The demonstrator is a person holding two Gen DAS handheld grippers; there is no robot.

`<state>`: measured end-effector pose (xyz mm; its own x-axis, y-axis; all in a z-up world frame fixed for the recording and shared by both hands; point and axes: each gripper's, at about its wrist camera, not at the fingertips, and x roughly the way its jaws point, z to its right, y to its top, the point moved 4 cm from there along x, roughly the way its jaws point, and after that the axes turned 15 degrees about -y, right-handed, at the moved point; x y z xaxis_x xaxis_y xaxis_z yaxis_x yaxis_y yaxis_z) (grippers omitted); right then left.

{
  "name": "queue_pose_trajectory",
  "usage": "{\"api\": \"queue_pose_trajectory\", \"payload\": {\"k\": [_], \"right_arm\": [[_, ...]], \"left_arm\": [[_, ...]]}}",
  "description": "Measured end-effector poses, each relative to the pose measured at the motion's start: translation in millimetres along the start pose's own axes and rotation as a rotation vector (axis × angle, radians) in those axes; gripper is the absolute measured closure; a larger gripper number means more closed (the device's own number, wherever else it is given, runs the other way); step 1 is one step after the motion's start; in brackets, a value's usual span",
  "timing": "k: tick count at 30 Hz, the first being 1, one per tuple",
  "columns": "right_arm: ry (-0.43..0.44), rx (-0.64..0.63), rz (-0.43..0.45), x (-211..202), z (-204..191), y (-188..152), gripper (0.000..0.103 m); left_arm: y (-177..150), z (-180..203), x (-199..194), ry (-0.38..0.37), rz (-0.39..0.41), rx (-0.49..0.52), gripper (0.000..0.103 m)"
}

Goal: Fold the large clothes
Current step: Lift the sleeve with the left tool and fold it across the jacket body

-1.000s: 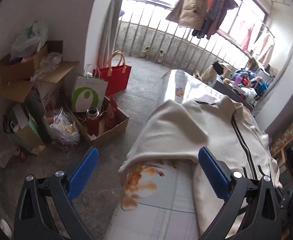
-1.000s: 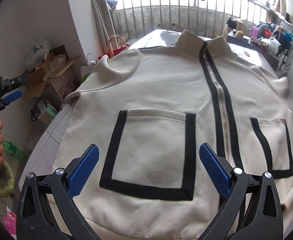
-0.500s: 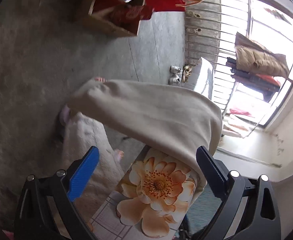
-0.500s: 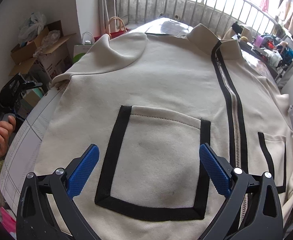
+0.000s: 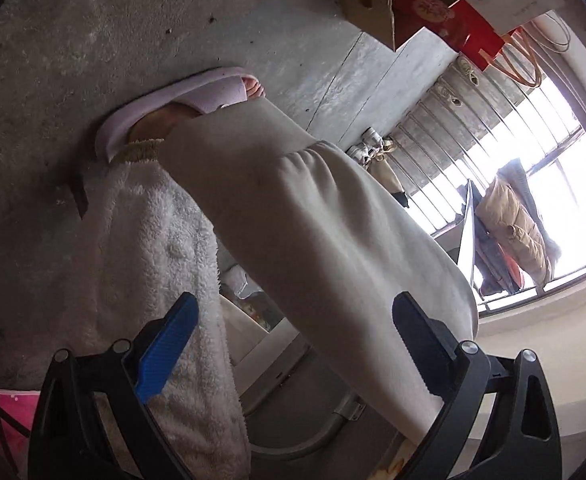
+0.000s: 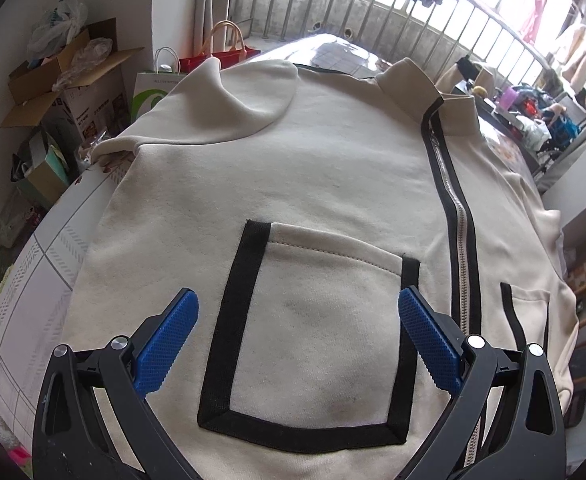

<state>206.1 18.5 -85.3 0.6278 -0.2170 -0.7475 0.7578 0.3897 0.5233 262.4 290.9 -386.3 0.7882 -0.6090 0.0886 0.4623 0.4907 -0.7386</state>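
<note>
A cream zip jacket [image 6: 333,168] with black trim and black-edged pockets lies front up on a table [image 6: 33,280]. My right gripper [image 6: 297,340] is open and empty, hovering just over the left pocket [image 6: 317,312]. One cream sleeve [image 5: 313,248] hangs off the table's side. My left gripper [image 5: 293,344] is open, tilted down beside the table, with the hanging sleeve between its fingers; the right finger [image 5: 421,340] lies against the cloth.
The floor [image 5: 93,60] lies below the left gripper, with the person's slippered foot [image 5: 181,104] and fluffy white trouser leg [image 5: 165,280]. Cardboard boxes [image 6: 65,76] and shopping bags [image 6: 221,48] stand left of the table. A cluttered shelf [image 6: 533,108] is at the far right.
My left gripper has swung down off the table's edge and closed in on the hanging sleeve. My right gripper has moved lower and closer over the pocket.
</note>
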Motion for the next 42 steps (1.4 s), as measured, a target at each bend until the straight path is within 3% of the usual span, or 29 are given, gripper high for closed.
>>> {"api": "queue_pose_trajectory", "payload": {"k": [4, 6, 11, 12, 14, 16, 18, 20, 23, 25, 28, 30, 32, 34, 36, 37, 38, 39, 40, 42], "right_arm": [[-0.007, 0.022, -0.009, 3.0, 1.0, 1.6, 0.007], [-0.012, 0.027, -0.005, 3.5, 2.7, 2.8, 0.007], [-0.03, 0.052, 0.034, -0.5, 11.4, 2.5, 0.007], [-0.029, 0.06, 0.042, -1.8, 13.7, 2.1, 0.007], [-0.022, 0.079, 0.06, -6.0, 17.9, 0.6, 0.007], [-0.014, 0.104, 0.084, -10.7, 24.4, -1.4, 0.007], [-0.002, 0.136, 0.103, -15.4, 32.9, -2.9, 0.007], [0.017, 0.178, 0.129, -22.2, 43.4, -5.2, 0.007], [0.036, 0.244, 0.168, -32.7, 62.1, -10.5, 0.007], [0.048, 0.289, 0.184, -38.3, 74.5, -16.2, 0.007], [0.075, 0.362, 0.207, -48.6, 94.8, -27.0, 0.007], [0.075, 0.397, 0.226, -56.3, 109.7, -34.7, 0.007], [0.057, 0.427, 0.245, -64.9, 125.7, -44.2, 0.007], [0.03, 0.457, 0.258, -71.1, 141.5, -57.5, 0.007], [0.006, 0.489, 0.254, -75.2, 158.2, -74.1, 0.007], [-0.004, 0.506, 0.247, -75.5, 166.2, -83.3, 0.007], [-0.01, 0.524, 0.232, -73.7, 174.1, -92.7, 0.007], [-0.007, 0.537, 0.21, -67.7, 182.0, -100.2, 0.007], [-0.001, 0.546, 0.185, -63.2, 187.0, -108.5, 0.007], [0.01, 0.558, 0.142, -54.1, 196.9, -122.3, 0.007]], "left_arm": [[21.4, -6.3, 14.5, 0.042, 0.031, 0.0, 0.01], [32.0, -2.9, 15.7, 0.088, 0.08, 0.015, 0.018], [48.7, 27.2, 13.6, 0.224, 0.143, 0.152, 0.072], [49.3, 40.7, 11.3, 0.26, 0.164, 0.211, 0.076], [44.3, 80.7, 7.3, 0.365, 0.207, 0.387, 0.088], [29.0, 131.9, 2.7, 0.498, 0.28, 0.601, 0.09], [1.4, 186.8, -0.1, 0.573, 0.349, 0.796, 0.091], [-46.1, 243.7, 5.4, 0.624, 0.413, 1.016, 0.091], [-152.8, 314.6, 33.4, 0.628, 0.445, 1.384, 0.091], [-237.8, 338.5, 64.5, 0.585, 0.401, 1.605, 0.091], [-355.7, 335.0, 119.7, 0.497, 0.223, 1.839, 0.091], [-418.0, 307.9, 158.4, 0.477, 0.062, 1.926, 0.09], [-456.7, 272.8, 194.3, 0.499, -0.072, 1.958, 0.09], [-478.2, 227.5, 225.5, 0.552, -0.177, 1.974, 0.087], [-478.8, 178.8, 251.8, 0.629, -0.257, 1.966, 0.086], [-472.3, 152.0, 262.2, 0.689, -0.299, 1.94, 0.078], [-460.3, 127.9, 273.2, 0.748, -0.355, 1.889, 0.063], [-444.5, 102.5, 279.9, 0.809, -0.407, 1.821, 0.058], [-425.4, 83.9, 283.4, 0.863, -0.434, 1.759, 0.053], [-411.3, 53.5, 277.9, 0.934, -0.458, 1.672, 0.053]]}}
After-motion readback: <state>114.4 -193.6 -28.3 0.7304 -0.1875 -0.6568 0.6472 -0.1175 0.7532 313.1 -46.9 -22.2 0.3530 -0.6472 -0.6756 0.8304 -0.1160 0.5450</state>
